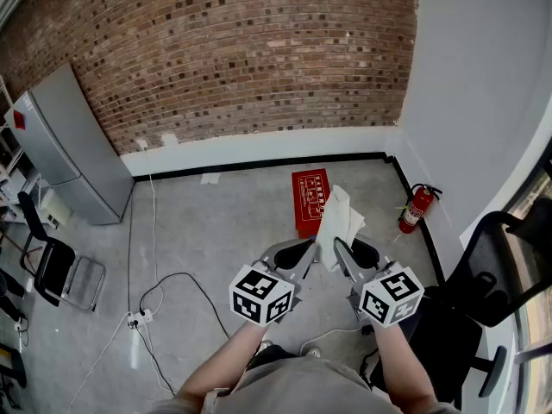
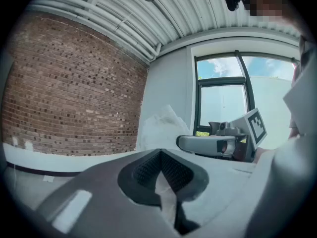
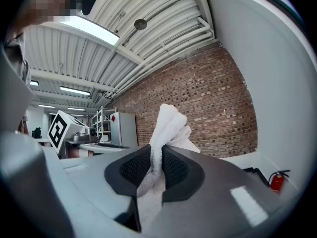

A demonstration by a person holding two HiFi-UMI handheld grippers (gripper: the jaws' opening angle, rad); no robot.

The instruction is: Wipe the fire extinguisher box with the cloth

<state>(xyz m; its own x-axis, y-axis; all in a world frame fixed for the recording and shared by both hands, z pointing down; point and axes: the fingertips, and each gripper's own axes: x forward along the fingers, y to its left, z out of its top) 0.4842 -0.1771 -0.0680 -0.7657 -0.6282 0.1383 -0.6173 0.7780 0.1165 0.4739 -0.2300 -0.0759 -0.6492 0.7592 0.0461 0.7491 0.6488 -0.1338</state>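
The person holds both grippers close together over a bare grey concrete floor (image 1: 216, 231). A white cloth (image 1: 341, 214) is stretched up between them. The left gripper (image 1: 297, 253) has its jaws closed on a thin edge of the cloth, which shows as a white sliver pinched low between the ribbed pads. The right gripper (image 1: 349, 253) has its jaws clamped on a thicker fold, and the cloth bunches up above its pads.

The fire extinguisher box (image 1: 310, 201) is red. It lies flat on the floor beyond the grippers, near the far wall, and the hanging cloth partly covers its right edge in the head view. A red fire extinguisher (image 1: 417, 207) stands to the right of the box, against the plain white right wall (image 1: 483, 84).

The far wall is brick (image 1: 250, 50) with a white base strip and a black skirting line along the floor. A tall grey cabinet (image 1: 69, 145) stands in the far left corner. A black chair (image 1: 47, 266) stands at the left and another (image 1: 483, 274) at the right. A cable runs across the floor to a power strip (image 1: 138, 319) at the near left.
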